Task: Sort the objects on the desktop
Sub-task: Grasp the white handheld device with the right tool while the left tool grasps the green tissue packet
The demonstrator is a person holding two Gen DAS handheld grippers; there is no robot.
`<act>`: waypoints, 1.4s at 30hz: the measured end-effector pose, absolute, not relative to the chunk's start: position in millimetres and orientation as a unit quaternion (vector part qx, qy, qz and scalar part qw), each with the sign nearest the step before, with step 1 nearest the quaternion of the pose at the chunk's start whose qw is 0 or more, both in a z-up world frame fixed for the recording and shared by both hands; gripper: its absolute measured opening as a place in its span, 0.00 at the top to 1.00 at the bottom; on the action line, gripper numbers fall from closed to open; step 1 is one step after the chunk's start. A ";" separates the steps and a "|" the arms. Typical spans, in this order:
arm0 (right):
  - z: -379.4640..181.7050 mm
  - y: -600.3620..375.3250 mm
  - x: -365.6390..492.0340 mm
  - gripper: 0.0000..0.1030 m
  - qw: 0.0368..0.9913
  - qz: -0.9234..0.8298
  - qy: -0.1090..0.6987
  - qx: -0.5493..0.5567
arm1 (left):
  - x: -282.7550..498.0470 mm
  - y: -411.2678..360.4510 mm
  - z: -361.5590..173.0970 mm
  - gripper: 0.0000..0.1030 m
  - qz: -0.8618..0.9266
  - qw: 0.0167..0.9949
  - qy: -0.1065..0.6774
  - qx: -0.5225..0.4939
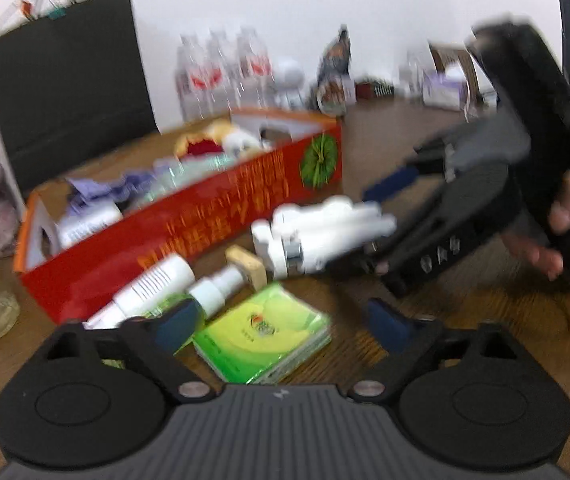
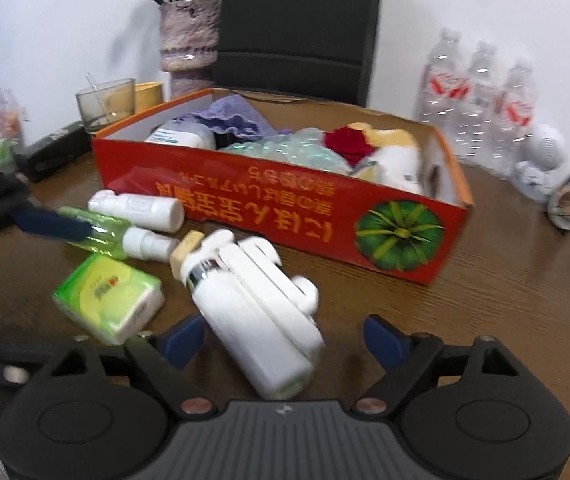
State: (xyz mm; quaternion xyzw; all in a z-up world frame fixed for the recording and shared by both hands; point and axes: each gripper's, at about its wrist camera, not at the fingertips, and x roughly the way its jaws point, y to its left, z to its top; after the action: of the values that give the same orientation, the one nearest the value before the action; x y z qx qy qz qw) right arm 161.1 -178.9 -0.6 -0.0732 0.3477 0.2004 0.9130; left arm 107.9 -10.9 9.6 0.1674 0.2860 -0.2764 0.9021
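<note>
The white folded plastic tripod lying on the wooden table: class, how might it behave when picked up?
The white folded plastic tripod looks rigid, so probably stiff. Its smooth glossy body may slip in the jaws. Its folded legs could swing open; its round barrel might roll if nudged.

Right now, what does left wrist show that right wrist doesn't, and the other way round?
Left wrist only: the right gripper with its jaws open around the white tripod, the gripping hand, and a black paper bag.

Right wrist only: the vase of flowers, the black chair and the yellow cup.

Both: the red box, the tissue pack, the green spray bottle, the white bottle and the water bottles.
</note>
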 end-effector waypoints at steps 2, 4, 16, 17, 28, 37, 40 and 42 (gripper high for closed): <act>-3.8 -180.6 163.8 0.42 0.912 0.217 0.344 -0.052 | 107.6 -9.0 3.1 0.33 -0.269 0.906 0.281 0.168; -5.5 -179.0 157.7 0.42 0.917 0.208 0.336 -0.054 | 98.5 -7.3 5.2 0.39 -0.245 0.913 0.287 0.157; -4.5 -196.9 38.2 0.44 0.931 0.107 0.347 -0.026 | -43.1 -24.2 36.6 0.04 -0.153 0.939 0.298 0.073; -4.6 -198.6 31.1 0.44 0.932 0.106 0.347 -0.024 | -39.2 -20.3 35.7 0.01 -0.158 0.938 0.301 0.073; -6.5 -197.8 32.3 0.37 0.934 0.102 0.341 -0.018 | -3.2 16.1 18.0 0.53 -0.112 0.917 0.381 0.043; -2.9 -185.2 36.8 0.29 0.938 0.104 0.328 -0.043 | -32.8 9.0 12.4 0.32 -0.078 0.926 0.368 0.034; -4.0 -183.5 40.3 0.44 0.937 0.103 0.331 -0.047 | -33.9 11.6 14.7 0.56 -0.082 0.927 0.364 0.027; -3.1 -182.4 36.9 0.48 0.936 0.102 0.335 -0.049 | -34.2 13.0 16.8 0.56 -0.085 0.929 0.361 0.016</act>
State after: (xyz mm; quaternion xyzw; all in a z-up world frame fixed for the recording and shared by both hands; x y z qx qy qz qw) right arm 36.9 -182.4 -3.1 -0.0485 0.3346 0.1019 0.9356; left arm -34.2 13.0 16.8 0.0157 0.3609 -0.0855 0.9285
